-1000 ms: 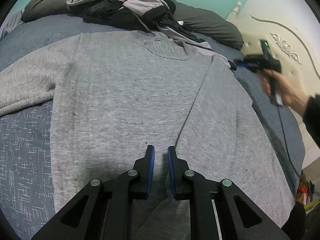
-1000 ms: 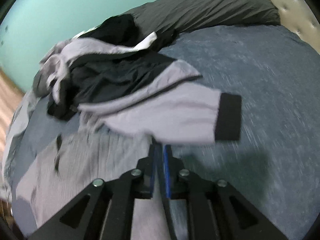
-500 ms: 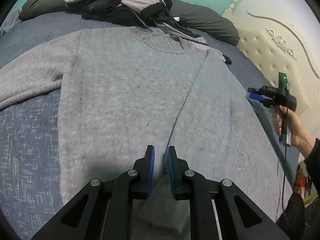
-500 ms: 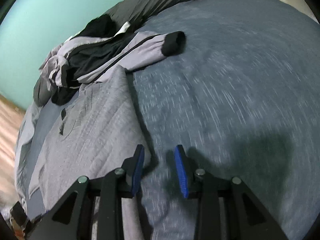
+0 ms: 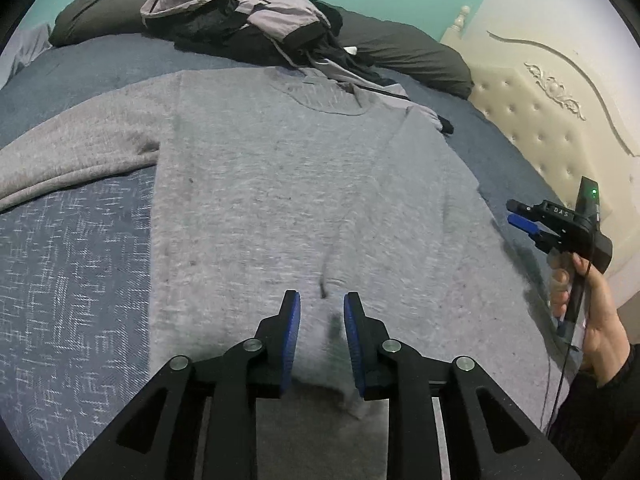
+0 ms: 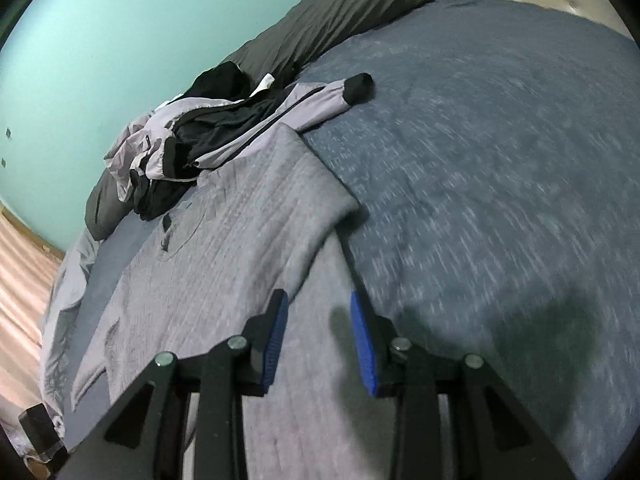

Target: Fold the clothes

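Note:
A grey sweater [image 5: 260, 184] lies flat, front up, on the blue bed cover [image 5: 72, 272]. Its right sleeve [image 5: 400, 220] is folded in over the body, and the other sleeve [image 5: 72, 160] stretches out to the left. My left gripper [image 5: 322, 300] hovers over the sweater's lower part. Its jaws are opening, and the cuff lies loose beneath them, not pinched. Held by a hand [image 5: 600, 320] at the bed's right side, my right gripper [image 5: 514, 213] stands open and empty. In the right wrist view, the right gripper [image 6: 318, 300] hangs above the sweater's [image 6: 224, 248] folded right edge.
A lilac and black jacket [image 5: 240, 12] is heaped at the sweater's collar, its sleeve [image 6: 320, 100] trailing onto the cover. Dark pillows [image 5: 400, 56] line the teal wall. A cream tufted headboard [image 5: 540, 112] stands at the right. Bare blue cover [image 6: 500, 160] spreads right of the sweater.
My left jaws have parted and the sleeve cuff has dropped free. My right gripper opened and swept back from the jacket along the sweater's right edge towards the near end.

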The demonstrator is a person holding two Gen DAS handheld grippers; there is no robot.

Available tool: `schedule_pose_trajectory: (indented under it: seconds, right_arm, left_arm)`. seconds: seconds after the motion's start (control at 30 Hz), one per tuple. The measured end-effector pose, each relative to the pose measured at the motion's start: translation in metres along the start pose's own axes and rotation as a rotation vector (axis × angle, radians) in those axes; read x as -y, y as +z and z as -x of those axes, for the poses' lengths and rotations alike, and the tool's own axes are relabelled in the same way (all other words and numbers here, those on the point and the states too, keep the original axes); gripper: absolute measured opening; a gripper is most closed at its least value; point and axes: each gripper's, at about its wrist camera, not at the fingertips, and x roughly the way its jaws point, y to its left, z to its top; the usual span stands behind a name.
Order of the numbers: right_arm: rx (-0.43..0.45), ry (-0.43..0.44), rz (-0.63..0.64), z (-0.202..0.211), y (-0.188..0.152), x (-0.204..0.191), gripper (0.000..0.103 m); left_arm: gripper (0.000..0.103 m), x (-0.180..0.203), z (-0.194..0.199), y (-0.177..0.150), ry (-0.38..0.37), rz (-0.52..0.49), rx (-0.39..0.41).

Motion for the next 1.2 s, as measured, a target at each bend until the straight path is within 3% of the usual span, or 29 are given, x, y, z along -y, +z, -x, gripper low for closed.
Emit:
schedule_pose_trajectory:
  seconds: [0.33,0.77,0.97,1.0,1.1,1.2]
  right_arm:
    - [0.000,0.090,-0.026,0.005,-0.015,0.002,0.033]
    - [-0.010,0.157,-0.105,0.007,-0.016,0.012,0.033]
    - [-0.007,0.177,-0.127,0.009,-0.014,0.014,0.033]
    - [-0.006,0.180,-0.129,0.010,-0.013,0.014,0.033]
    - [-0.001,0.193,-0.142,0.011,-0.012,0.016,0.033]
    - [-0.005,0.204,-0.145,0.010,-0.012,0.015,0.033]
  left_arm:
    - [0.026,0.001,-0.013,-0.011,0.035,0.055,-0.107]
    - [0.025,0.005,-0.029,-0.013,0.059,0.048,-0.134]
    - [0.026,0.004,-0.020,-0.008,0.103,0.024,-0.125]
    - [0.027,0.001,-0.018,-0.008,0.103,0.040,-0.129]
    - [0.046,-0.007,-0.017,-0.011,0.080,0.089,-0.140]
    - [0.048,-0.006,-0.017,-0.014,0.093,0.086,-0.144]
